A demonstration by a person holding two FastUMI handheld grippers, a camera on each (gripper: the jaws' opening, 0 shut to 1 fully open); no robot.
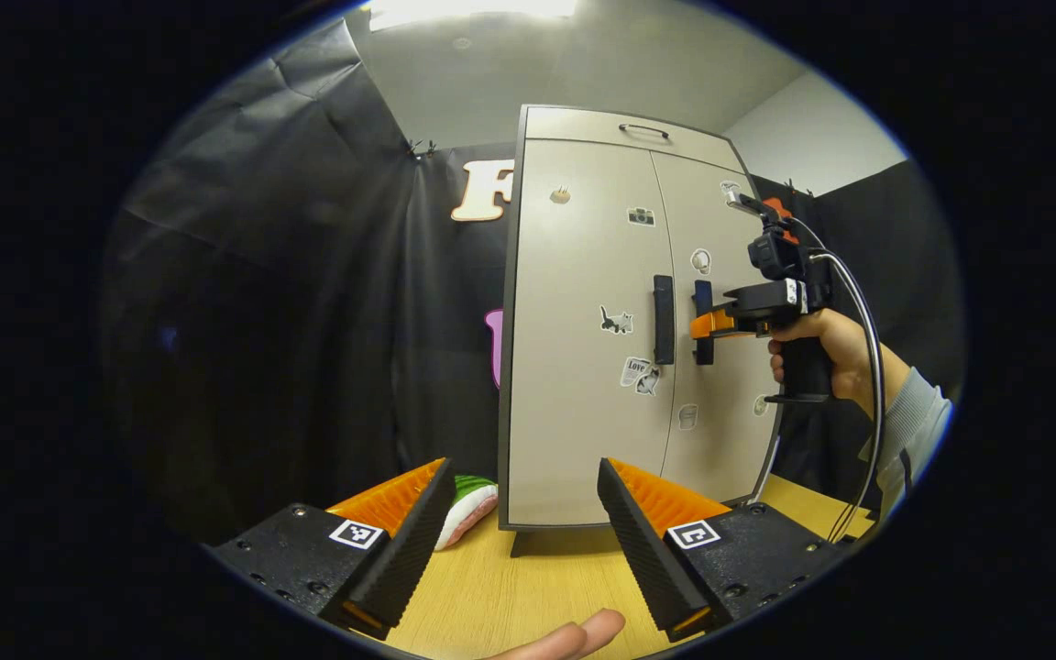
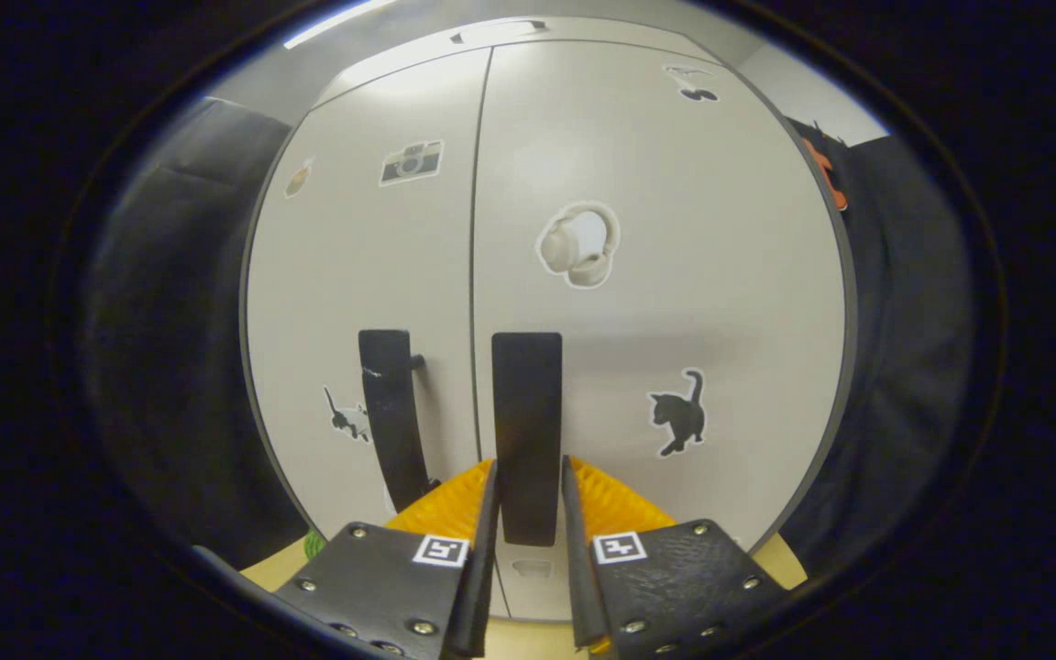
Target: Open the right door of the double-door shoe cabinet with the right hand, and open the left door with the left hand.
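In the right gripper view, the right gripper (image 2: 528, 500) jaws are straddling the upright black bar handle (image 2: 526, 431) of the beige right cabinet door (image 2: 656, 302) at lower centre, apparently touching it. The left gripper (image 1: 523, 536) is gaping open over the wooden counter (image 1: 510, 587), well short of the left door's black handle (image 1: 664, 319) at frame centre.

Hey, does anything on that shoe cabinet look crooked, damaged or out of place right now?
Nothing stands out. The shoe cabinet stands upright with both doors shut and flush, and the right gripper sits squarely around the right door handle.
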